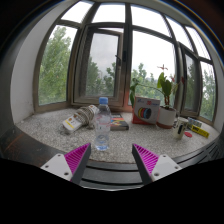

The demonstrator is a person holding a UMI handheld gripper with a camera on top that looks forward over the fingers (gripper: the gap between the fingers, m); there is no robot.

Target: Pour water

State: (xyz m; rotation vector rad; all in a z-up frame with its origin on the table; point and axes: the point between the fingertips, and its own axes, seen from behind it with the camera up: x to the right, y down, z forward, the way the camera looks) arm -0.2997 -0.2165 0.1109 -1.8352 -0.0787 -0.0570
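Gripper (109, 160) facing a bay-window sill, its fingers spread wide and holding nothing.

A clear water bottle (101, 123) with a blue cap stands upright on the speckled sill (45, 132), just ahead of the fingers and nearer the left one; a potted plant (165, 103) and a white container (146, 109) stand beyond to the right.

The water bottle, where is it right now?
In the gripper view the water bottle stands upright on the windowsill counter, just beyond the open gripper, nearer its left finger, beside a tipped can.
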